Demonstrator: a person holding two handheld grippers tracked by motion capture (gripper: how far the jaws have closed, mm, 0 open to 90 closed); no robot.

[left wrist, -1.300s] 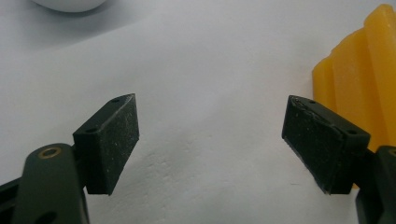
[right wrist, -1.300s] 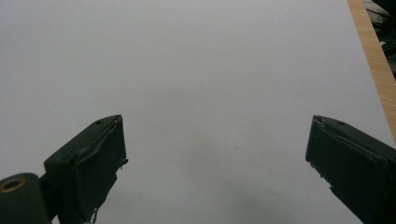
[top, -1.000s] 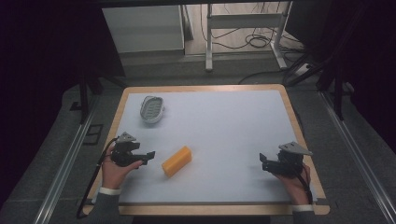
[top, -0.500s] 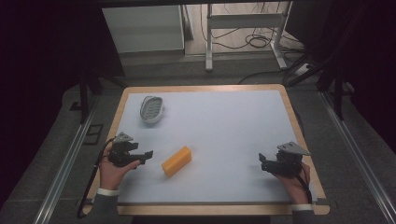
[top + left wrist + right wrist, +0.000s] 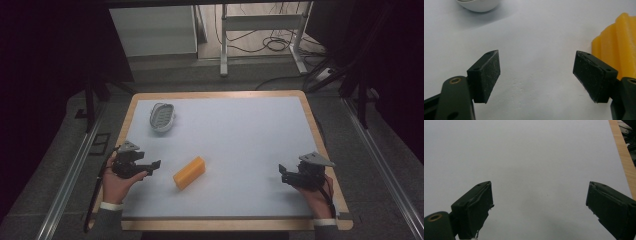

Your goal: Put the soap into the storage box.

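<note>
Two things lie on the table (image 5: 320, 150), and neither of them is held at this moment. The yellow block (image 5: 189, 172) rests flat on the pale sheet, near the front and left of the middle, lying on a slant. The left gripper (image 5: 152, 165) is just beside it and points toward it, with its jaws wide apart and nothing between them; they have closed a little just now, and the block is not yet inside them. In the left gripper view the block (image 5: 616, 50) stands beyond the jaw at that view's right, close to it but outside the gap. So I judge that the work is at its beginning: the approach is nearly made, while the grasp, the lifting and the placing are all left to do. The white dish (image 5: 162, 117) is farther back on the left side, well apart from the block, and it looks like a possible goal, though I cannot be sure.

The right gripper (image 5: 283, 175) waits near the right front corner, its jaws also wide apart over bare surface.

About the materials: the block is long, with ridges along its upper face, and it looks slightly waxy. The dish is oval, with a smooth rounded wall and ribs inside. The table has a matte light sheet and a wooden border. The pads (image 5: 487, 75) are black, flat and a little worn.
</note>
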